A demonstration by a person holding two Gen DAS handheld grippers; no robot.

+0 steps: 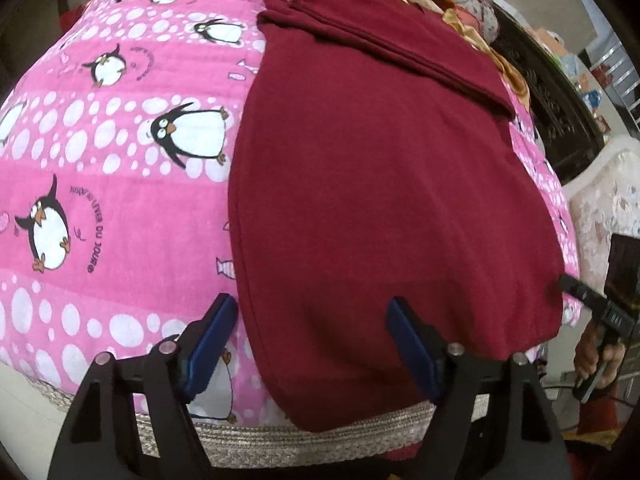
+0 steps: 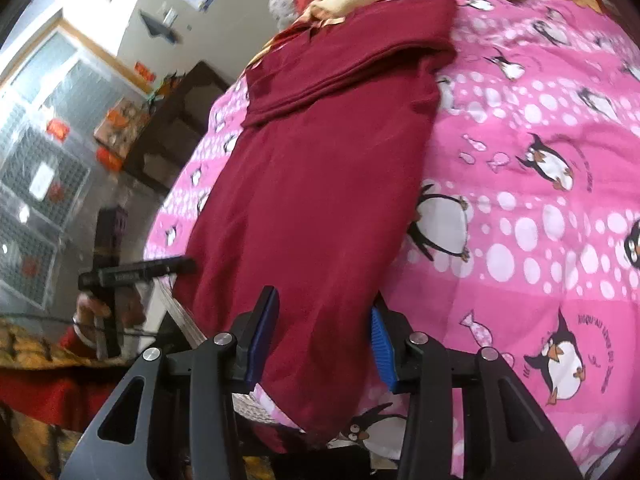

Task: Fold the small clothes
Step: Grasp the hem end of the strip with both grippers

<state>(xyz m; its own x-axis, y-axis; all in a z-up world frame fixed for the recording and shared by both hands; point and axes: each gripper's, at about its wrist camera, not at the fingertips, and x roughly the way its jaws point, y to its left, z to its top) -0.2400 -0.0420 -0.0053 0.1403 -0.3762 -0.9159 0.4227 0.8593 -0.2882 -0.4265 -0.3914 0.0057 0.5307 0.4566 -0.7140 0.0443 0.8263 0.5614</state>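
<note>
A dark maroon knit garment [image 1: 380, 184] lies flat and lengthwise on a pink quilted bed cover printed with penguins and white dots [image 1: 120, 184], its far end already turned over into a doubled band [image 1: 392, 60]; its near hem hangs slightly over the braided edge of the bed. The left tongs [image 1: 312, 344] stand wide open, the blue pads [image 1: 212, 340] straddling the near left corner of the hem without pinching it. The right tongs [image 2: 320, 344] are likewise open around the near end of the cloth and grip nothing. The fold appears partly done; the next move probably calls for both tongs to close on the hem corners and carry them toward the far band. The hem's underside is hidden behind the tongs, and clutter beyond the bed is blurred.
</note>
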